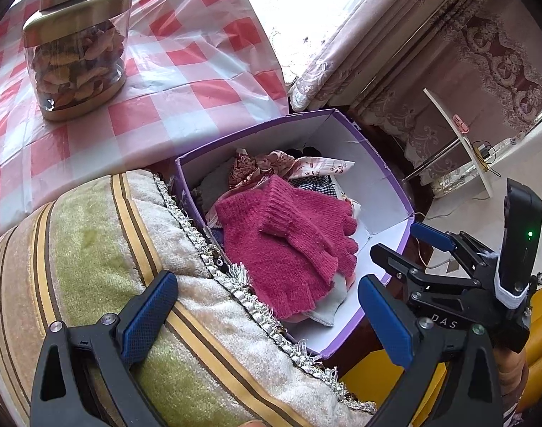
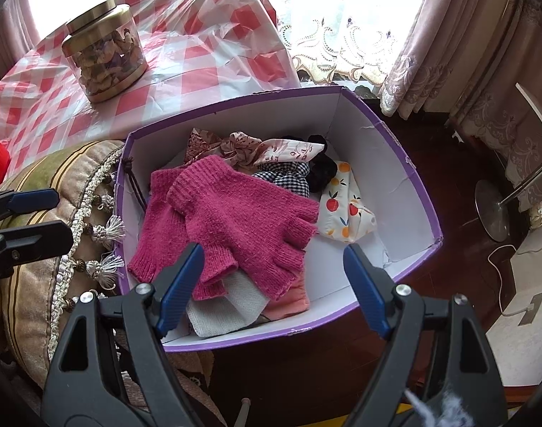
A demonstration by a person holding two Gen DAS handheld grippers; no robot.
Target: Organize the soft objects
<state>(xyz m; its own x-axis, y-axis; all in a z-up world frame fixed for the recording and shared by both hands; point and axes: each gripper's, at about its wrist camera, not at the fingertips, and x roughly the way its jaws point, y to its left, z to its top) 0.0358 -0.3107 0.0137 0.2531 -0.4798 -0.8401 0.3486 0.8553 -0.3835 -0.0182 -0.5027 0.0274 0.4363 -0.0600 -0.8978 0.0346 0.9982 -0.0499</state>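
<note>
A purple box with white walls (image 2: 395, 163) (image 1: 384, 192) holds a pair of pink knitted fingerless gloves (image 2: 228, 220) (image 1: 288, 245) on top of other soft things. Among these are a patterned scarf (image 2: 264, 149), a black-and-white checked cloth (image 2: 285, 178), a fruit-print cloth (image 2: 345, 210) and a grey cloth (image 2: 221, 309). My right gripper (image 2: 274, 284) (image 1: 408, 245) hangs open over the box's near edge, above the gloves, holding nothing. My left gripper (image 1: 267, 316) (image 2: 40, 217) is open too, over the striped cushion beside the box, with nothing in it.
A striped, tasselled cushion (image 1: 128, 267) presses against the box's left side. Behind it, a table with a red checked plastic cover (image 2: 200, 71) carries a lidded jar (image 2: 104, 60) of dried pieces. Curtains (image 2: 466, 53) and a lamp base (image 2: 491, 210) stand to the right on a dark floor.
</note>
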